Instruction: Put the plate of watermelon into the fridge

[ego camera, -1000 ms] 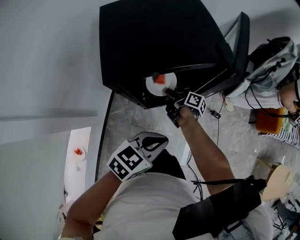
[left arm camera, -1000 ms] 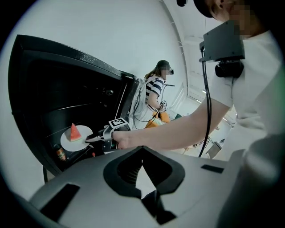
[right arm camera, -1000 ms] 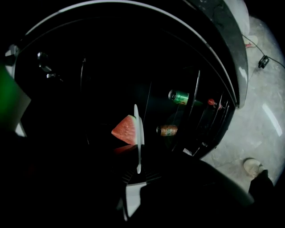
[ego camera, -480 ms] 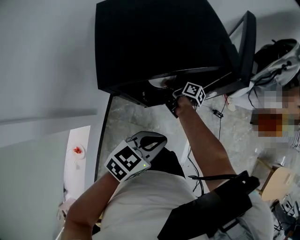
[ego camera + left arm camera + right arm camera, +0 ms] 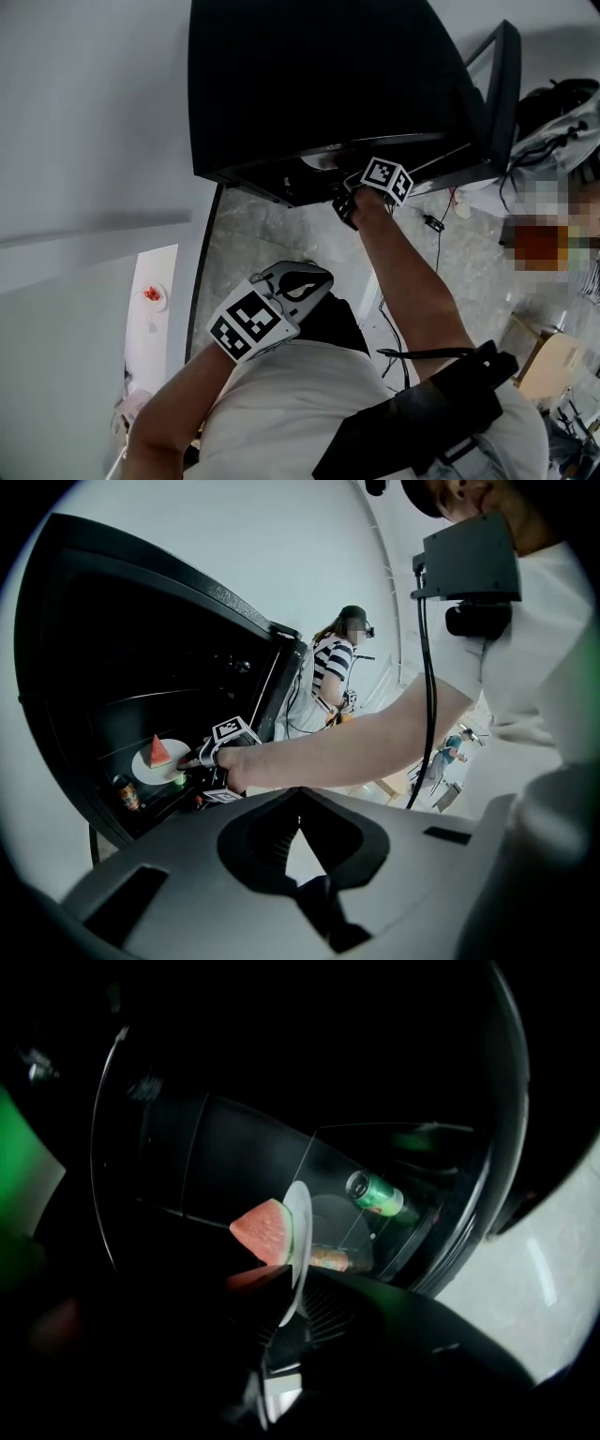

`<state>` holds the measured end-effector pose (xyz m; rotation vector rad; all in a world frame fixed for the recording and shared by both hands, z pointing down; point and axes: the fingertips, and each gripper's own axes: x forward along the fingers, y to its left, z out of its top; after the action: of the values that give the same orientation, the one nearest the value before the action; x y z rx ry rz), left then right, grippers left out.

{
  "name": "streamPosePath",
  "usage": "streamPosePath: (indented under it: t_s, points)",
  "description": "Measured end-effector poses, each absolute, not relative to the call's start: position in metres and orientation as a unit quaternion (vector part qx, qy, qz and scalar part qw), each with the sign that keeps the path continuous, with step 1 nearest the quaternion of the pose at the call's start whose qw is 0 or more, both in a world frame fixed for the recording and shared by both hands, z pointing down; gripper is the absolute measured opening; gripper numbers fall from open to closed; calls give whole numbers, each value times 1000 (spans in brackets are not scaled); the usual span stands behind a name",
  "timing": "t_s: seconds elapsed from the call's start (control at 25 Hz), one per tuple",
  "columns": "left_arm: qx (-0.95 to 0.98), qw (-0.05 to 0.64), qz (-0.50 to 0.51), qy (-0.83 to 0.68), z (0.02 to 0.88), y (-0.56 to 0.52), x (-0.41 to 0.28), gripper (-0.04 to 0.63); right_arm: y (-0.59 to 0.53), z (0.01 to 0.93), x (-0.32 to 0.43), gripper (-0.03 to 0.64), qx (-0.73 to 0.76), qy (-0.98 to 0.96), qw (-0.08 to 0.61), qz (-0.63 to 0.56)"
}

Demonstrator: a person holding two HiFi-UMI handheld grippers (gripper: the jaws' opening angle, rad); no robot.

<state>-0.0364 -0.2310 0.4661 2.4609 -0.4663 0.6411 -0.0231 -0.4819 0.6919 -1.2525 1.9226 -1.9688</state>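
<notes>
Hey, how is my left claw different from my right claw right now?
The right claw reaches into the open fridge, while the left claw hangs back outside it. The right claw is shut on the rim of the plate that carries the watermelon, but the left claw holds nothing. Both have their jaws together.

A green can (image 5: pixel 377 1194) lies on its side, a person in a striped top (image 5: pixel 328 667) stands far right, a white counter (image 5: pixel 155 347) left of the stone floor (image 5: pixel 272 234).
</notes>
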Motion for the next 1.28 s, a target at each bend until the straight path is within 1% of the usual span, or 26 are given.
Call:
streamPosePath:
  t_s: [0.24,0.44,0.6,0.72,0.96,1.12,1.2,1.28]
  points:
    - [912,285,233,-180,469,-231,-42,12,-482,696,-22,54,-426,657,13,-622]
    - [909,296,227,-184,472,-229,-46,12,-483,696,-22,90,-432,695,-55,-572]
    - [908,301,225,-184,476,-228,-45,12,-482,696,-22,114,-425,723,-93,-537]
    - [907,305,224,-184,477,-227,-44,12,-482,693,-23,173,-416,745,-121,-507]
    - [905,311,225,-185,480,-225,-46,12,-476,695,-30,266,-401,783,-232,-415]
    - [904,311,226,-188,482,-223,-47,12,-474,696,-27,282,-399,788,-270,-384]
    - [902,314,227,-192,482,-222,-49,12,-474,696,-25,291,-400,786,-279,-381]
    - [900,318,223,-198,482,-220,-52,12,-474,696,-24,314,-400,784,-278,-384]
